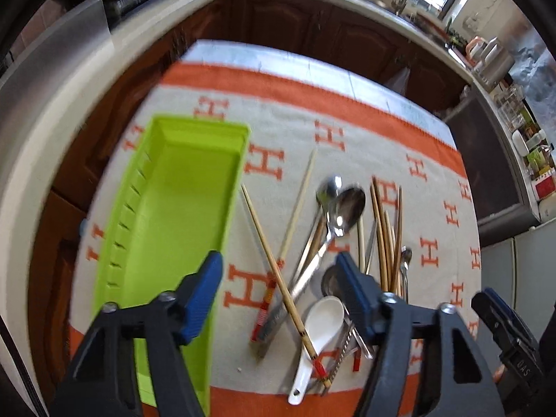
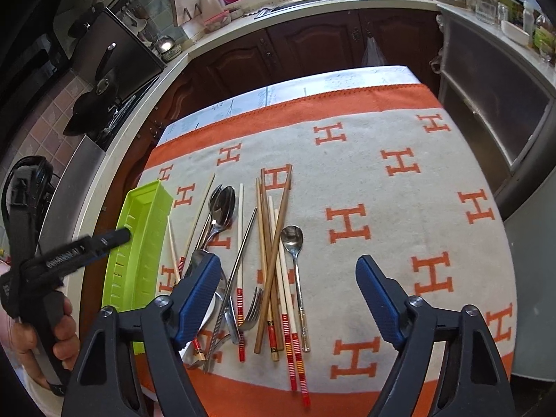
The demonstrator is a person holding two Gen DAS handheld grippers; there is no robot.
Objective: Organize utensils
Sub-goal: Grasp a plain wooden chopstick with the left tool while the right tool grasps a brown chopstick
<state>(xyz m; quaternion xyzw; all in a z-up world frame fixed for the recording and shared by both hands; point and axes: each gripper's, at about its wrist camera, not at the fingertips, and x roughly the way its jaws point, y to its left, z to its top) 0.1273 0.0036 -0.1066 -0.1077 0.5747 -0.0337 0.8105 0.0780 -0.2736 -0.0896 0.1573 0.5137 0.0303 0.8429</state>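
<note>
Utensils lie in a loose heap on the grey towel with orange border and orange H letters, and that long lime-green plastic tray is my landmark. The tray sits at the towel's left edge, lengthwise, its inside bare.

Just right of the tray lies a thin bamboo chopstick with a red-banded end, slanting across a pale cream chopstick. Further right of the tray, two polished steel spoons overlap bowl on bowl, and nearer to me a white ceramic soup spoon rests bowl-up on the pile. Beyond those, away from the tray, a bundle of brown wooden chopsticks fans out, crossed by red-and-white striped chopsticks. A steel fork lies among them, and a small steel spoon with a slender handle sits on the bundle's far side from the tray.

My left gripper hangs over the strip between tray and heap, its blue pads apart with nothing pressed between them. My right gripper hovers above the wooden bundle, pads spread wide, clasping nothing. In the right wrist view my hand holds the left gripper's handle beside the tray.
</note>
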